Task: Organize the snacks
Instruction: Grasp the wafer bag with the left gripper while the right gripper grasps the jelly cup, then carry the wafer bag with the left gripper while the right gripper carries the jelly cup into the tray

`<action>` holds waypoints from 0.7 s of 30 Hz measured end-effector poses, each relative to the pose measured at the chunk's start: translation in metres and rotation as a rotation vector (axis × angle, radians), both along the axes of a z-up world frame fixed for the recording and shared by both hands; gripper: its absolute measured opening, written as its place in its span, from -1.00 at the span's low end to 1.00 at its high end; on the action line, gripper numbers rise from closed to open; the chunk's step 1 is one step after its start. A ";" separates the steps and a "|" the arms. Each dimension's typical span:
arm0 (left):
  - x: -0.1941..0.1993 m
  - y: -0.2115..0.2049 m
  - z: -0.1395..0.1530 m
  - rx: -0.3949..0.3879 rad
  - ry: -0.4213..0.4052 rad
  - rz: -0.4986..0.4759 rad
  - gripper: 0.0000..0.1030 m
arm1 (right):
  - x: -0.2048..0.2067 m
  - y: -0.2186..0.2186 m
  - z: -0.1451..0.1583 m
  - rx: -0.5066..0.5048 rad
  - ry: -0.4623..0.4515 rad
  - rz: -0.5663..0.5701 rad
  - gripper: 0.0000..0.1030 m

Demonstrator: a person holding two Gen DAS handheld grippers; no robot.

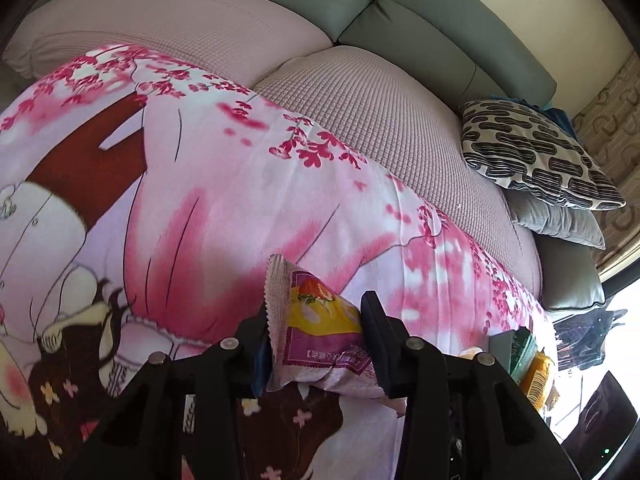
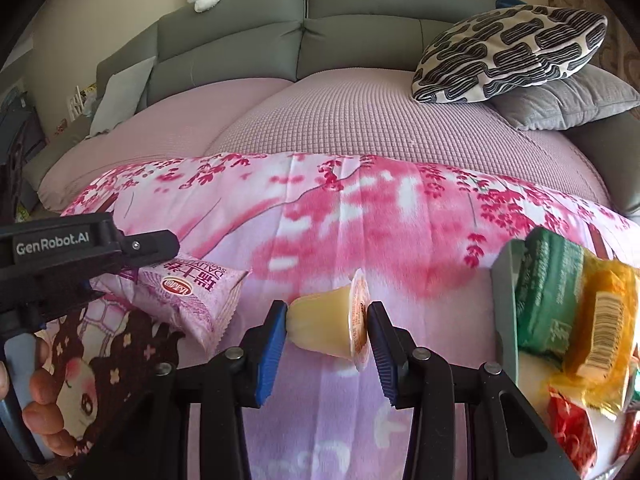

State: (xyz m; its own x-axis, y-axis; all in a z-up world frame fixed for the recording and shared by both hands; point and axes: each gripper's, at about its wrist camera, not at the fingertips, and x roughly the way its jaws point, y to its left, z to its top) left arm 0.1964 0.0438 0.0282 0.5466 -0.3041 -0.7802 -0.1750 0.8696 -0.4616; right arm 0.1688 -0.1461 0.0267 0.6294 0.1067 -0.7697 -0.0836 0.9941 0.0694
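Observation:
My left gripper (image 1: 316,334) is shut on a pink-purple snack packet (image 1: 320,316) with a strawberry picture, which sticks up between the black fingers over the pink floral blanket (image 1: 240,200). The right wrist view shows that same left gripper (image 2: 132,268) at the left edge, with the packet (image 2: 192,300) slanting down from it. My right gripper (image 2: 328,332) is shut on a pale yellow jelly cup (image 2: 324,324). The cup lies sideways, its base against the left blue pad and its foil lid against the right one.
More snacks are heaped at the right: a green packet (image 2: 548,292), a yellow packet (image 2: 604,320) and a red one (image 2: 572,432), beside a grey box wall (image 2: 504,300). A patterned cushion (image 2: 512,52) and a grey pillow (image 2: 560,104) lie on the grey sofa (image 2: 360,20). A hand (image 2: 40,400) holds the left gripper.

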 end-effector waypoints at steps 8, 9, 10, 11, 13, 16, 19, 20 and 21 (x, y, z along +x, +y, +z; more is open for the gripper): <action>-0.045 0.003 0.006 -0.070 -0.010 0.025 -0.30 | -0.047 -0.016 0.019 0.000 0.015 -0.027 -0.15; -0.048 0.003 0.008 -0.070 -0.014 0.027 -0.31 | -0.053 -0.017 0.022 0.006 0.010 -0.024 -0.16; -0.052 0.004 0.012 -0.067 -0.019 0.028 -0.31 | -0.060 -0.019 0.026 0.008 0.003 -0.022 -0.16; -0.056 0.004 0.015 -0.068 -0.029 0.028 -0.31 | -0.066 -0.020 0.031 0.005 -0.006 -0.022 -0.16; -0.066 0.007 0.022 -0.081 -0.044 0.026 -0.31 | -0.076 -0.021 0.039 0.003 -0.028 -0.017 -0.16; -0.075 0.009 0.035 -0.093 -0.073 0.025 -0.31 | -0.090 -0.027 0.051 0.024 -0.059 -0.016 -0.16; -0.081 0.006 0.052 -0.080 -0.115 0.022 -0.31 | -0.100 -0.035 0.062 0.029 -0.090 -0.029 -0.15; -0.082 0.002 0.056 -0.080 -0.126 0.017 -0.31 | -0.102 -0.040 0.065 0.029 -0.096 -0.043 -0.16; -0.082 -0.003 0.059 -0.080 -0.133 0.005 -0.31 | -0.104 -0.046 0.068 0.031 -0.100 -0.063 -0.16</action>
